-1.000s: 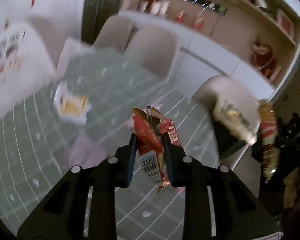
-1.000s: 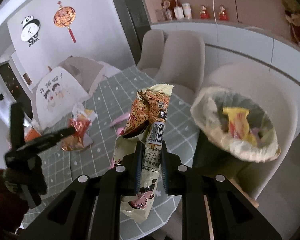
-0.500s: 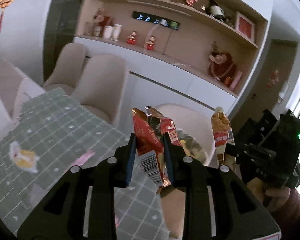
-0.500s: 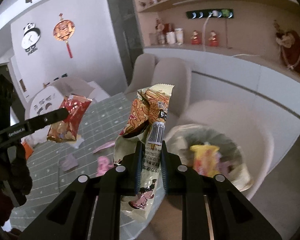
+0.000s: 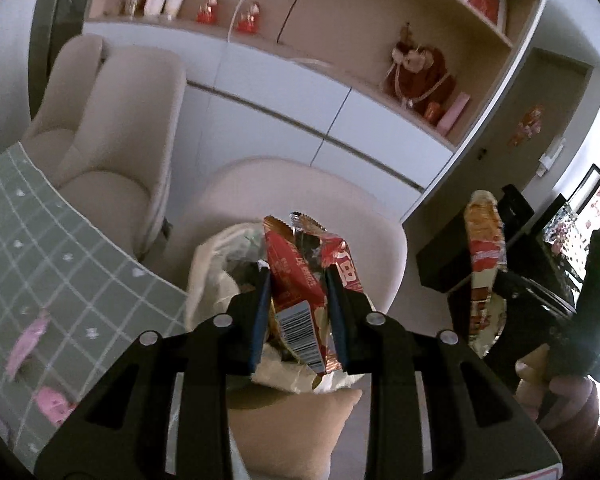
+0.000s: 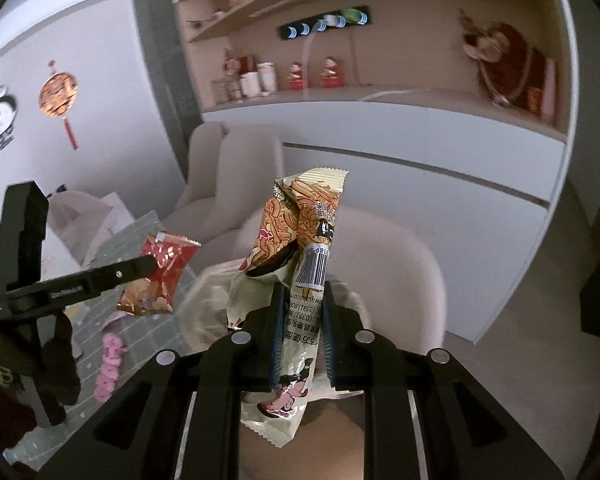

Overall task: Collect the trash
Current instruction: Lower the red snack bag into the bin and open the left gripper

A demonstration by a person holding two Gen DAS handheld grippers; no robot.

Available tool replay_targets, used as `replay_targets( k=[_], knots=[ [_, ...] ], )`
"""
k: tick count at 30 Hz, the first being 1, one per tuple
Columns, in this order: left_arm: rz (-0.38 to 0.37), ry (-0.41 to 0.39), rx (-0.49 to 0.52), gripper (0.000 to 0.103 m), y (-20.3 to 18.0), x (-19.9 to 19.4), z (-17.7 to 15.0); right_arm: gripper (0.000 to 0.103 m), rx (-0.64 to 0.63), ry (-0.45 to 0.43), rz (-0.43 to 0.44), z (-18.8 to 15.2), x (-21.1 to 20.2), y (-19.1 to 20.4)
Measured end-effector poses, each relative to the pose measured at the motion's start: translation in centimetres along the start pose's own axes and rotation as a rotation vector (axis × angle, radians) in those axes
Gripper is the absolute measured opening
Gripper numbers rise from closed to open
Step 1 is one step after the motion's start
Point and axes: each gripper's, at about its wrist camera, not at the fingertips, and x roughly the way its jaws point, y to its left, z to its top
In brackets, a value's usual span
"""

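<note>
My left gripper (image 5: 298, 280) is shut on a crumpled red snack wrapper (image 5: 300, 276) with a barcode. Directly behind and below it is a bin lined with a pale plastic bag (image 5: 216, 276), standing on a beige chair (image 5: 300, 188). My right gripper (image 6: 302, 292) is shut on a cream and orange noodle wrapper (image 6: 300, 240), held above the same lined bin (image 6: 216, 292). In the right wrist view the left gripper (image 6: 148, 266) shows from the side with its red wrapper (image 6: 162, 276). The left wrist view shows the noodle wrapper (image 5: 485, 248) at the right.
A table with a green checked cloth (image 5: 40, 248) lies to the left, with pink wrappers (image 5: 24, 340) on it. More beige chairs (image 5: 112, 120) stand behind it. White cabinets and shelves with ornaments (image 5: 416, 68) line the back wall. A hand (image 5: 556, 396) holds the right gripper.
Both grippers have swung away from the table toward the chair with the lined bin, each still holding its wrapper. The bin now sits right behind both wrappers.
</note>
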Motion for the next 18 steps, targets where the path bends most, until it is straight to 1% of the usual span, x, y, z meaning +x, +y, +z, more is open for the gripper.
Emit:
replay_targets(
  k=[4, 6, 10, 14, 16, 18],
  knots=[
    [0.014, 0.037, -0.023, 0.025, -0.2, 3.6, 0.6, 0.018, 0.038, 0.014, -0.004, 0.2, 1.0, -2.8],
    [0.021, 0.055, -0.041, 0.026, 0.1, 5.0, 0.7, 0.018, 0.043, 0.021, -0.002, 0.3, 1.5, -3.5],
    [0.009, 0.105, -0.086, 0.043, 0.9, 7.3, 0.8, 0.018, 0.04, 0.045, 0.011, 0.5, 3.2, -4.3],
    [0.021, 0.091, -0.121, 0.045, 2.1, 7.0, 0.7, 0.018, 0.034, 0.066, 0.041, 0.8, 5.1, -4.4],
    [0.04, 0.072, -0.136, 0.046, 2.8, 5.9, 0.4, 0.018, 0.033, 0.083, 0.055, 1.1, 6.5, -4.3],
    [0.067, 0.058, -0.149, 0.048, 3.5, 4.5, 0.0, 0.018, 0.03, 0.113, 0.089, 1.1, 8.2, -3.7]
  ],
)
